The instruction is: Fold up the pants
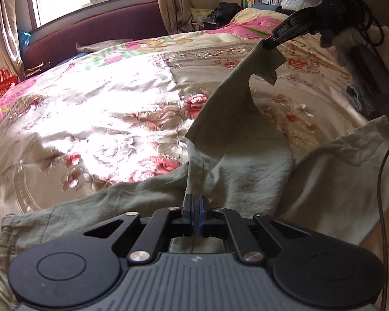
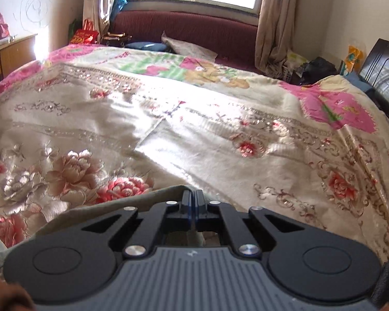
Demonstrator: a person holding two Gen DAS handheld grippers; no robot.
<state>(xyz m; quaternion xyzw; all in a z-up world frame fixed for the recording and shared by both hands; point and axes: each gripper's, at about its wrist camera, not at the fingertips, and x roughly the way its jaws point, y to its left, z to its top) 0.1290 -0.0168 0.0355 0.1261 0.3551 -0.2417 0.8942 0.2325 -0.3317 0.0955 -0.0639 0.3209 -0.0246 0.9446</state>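
Observation:
Pale grey-green pants (image 1: 246, 176) lie crumpled on the flowered bedspread (image 1: 103, 108). My left gripper (image 1: 196, 199) is shut on a fold of the pants near the view's bottom. My right gripper (image 1: 268, 43) shows at the upper right of the left wrist view, shut on a corner of the pants and holding it up above the bed, so the cloth hangs down from it. In the right wrist view my right gripper (image 2: 193, 193) is shut on the pants' edge (image 2: 111, 208), above the bedspread (image 2: 194, 119).
A dark red couch (image 2: 194, 29) stands under the window behind the bed. A wooden desk (image 2: 10, 54) is at the left. A dark headboard (image 2: 381, 72) and clutter (image 2: 311, 70) are at the right. A black cable (image 1: 382, 181) hangs at the right.

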